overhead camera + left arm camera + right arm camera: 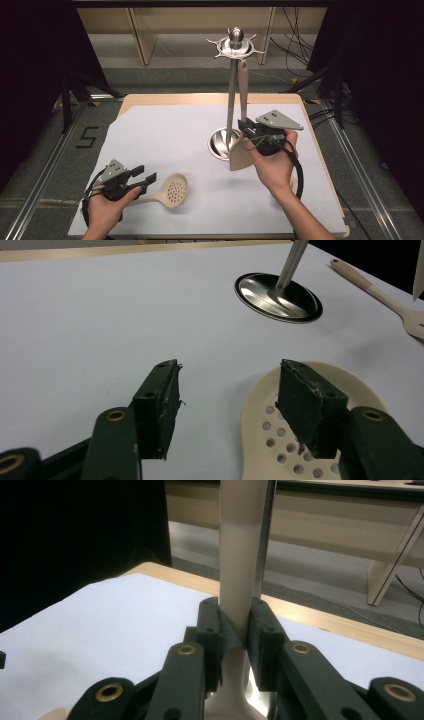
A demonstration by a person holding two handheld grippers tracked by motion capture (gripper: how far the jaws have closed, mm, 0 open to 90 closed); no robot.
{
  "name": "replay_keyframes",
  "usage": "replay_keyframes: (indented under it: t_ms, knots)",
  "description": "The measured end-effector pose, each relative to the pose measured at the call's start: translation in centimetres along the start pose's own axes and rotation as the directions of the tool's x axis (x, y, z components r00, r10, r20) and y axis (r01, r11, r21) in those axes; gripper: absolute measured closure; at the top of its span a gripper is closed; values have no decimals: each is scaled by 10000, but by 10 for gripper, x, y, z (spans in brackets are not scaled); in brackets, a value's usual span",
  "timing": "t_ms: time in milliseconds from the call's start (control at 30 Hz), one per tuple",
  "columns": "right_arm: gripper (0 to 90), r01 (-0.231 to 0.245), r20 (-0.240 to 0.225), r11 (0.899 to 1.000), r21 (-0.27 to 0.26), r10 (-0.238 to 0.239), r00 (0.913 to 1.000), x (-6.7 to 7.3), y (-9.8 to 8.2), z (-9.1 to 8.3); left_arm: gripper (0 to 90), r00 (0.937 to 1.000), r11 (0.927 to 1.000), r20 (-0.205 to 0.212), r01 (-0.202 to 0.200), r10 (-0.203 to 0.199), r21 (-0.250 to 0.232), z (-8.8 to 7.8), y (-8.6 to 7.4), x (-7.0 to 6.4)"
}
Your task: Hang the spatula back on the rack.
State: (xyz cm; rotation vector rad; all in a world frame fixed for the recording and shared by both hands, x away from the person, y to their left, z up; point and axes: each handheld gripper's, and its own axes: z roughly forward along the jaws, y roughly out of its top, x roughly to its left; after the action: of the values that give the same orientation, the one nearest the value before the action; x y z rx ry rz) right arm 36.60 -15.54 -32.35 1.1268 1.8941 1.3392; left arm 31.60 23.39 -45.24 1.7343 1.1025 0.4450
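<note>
My right gripper (248,134) is clamped on the handle of the beige spatula (242,145), pads pinching the neck just above the blade. The spatula stands upright, its handle running up from my jaws to the hook ring of the steel utensil stand (231,90). The stand's pole is just beside and behind the handle; its round base (218,144) sits right next to the blade. My left gripper (138,179) is wide, jaws holding nothing, resting low over the white sheet (165,140). The slotted spoon (167,192) lies flat under its right jaw, not gripped.
</note>
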Motion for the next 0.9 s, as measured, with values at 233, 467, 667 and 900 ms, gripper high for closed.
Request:
replay_keyframes:
  t_ms: [233, 467, 667, 900]
  knots:
    - [781, 235, 156, 9997, -89, -233, 9996, -2, 1, 2, 412, 10000, 10000, 0, 2, -2, 13, 0, 0, 0]
    - [780, 108, 52, 9999, -35, -107, 9999, -2, 1, 2, 412, 10000, 10000, -10, 2, -2, 2, 0, 0, 0]
    - [863, 284, 200, 9996, -66, -283, 9994, -4, 0, -1, 418, 10000, 9999, 23, 82, -81, -115, 0, 0, 0]
    - [878, 889, 172, 9960, 76, -890, 9959, -11, -4, -6, 473, 9999, 9978, -29, -129, 127, -657, -6, 4, -2]
